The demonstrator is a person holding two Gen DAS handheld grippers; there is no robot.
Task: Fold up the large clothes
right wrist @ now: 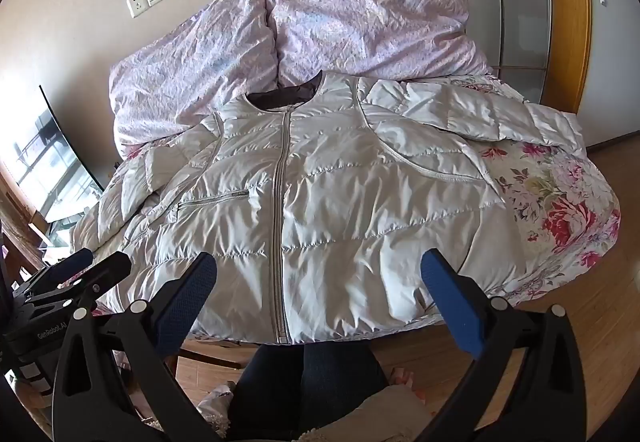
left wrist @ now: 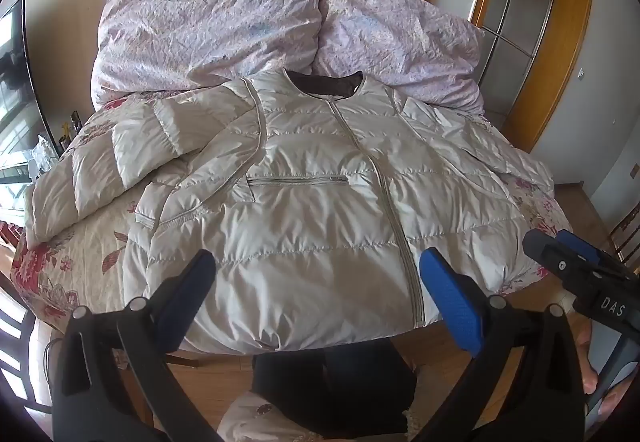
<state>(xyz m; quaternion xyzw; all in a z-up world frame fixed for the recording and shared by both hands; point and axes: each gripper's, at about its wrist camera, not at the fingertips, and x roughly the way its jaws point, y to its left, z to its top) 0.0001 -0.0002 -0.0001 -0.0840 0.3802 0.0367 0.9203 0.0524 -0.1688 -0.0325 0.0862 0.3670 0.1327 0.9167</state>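
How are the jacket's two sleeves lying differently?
The left sleeve is bent at the elbow, so its lower half doubles back toward the near edge of the bed, while the right sleeve runs out straight to the side. The left sleeve looks bunched and puffy; the right sleeve lies flatter. Both are the same shiny cream quilted fabric, and neither is folded onto the jacket yet.

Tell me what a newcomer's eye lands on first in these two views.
A pale quilted jacket dominates, zipped up and spread flat, front up, on the floral bedspread, collar toward the far side. Behind it sits a heap of crumpled lilac bedding. In the foreground, the left hand-held gripper and the right hand-held gripper are open above the jacket's hem, holding nothing.
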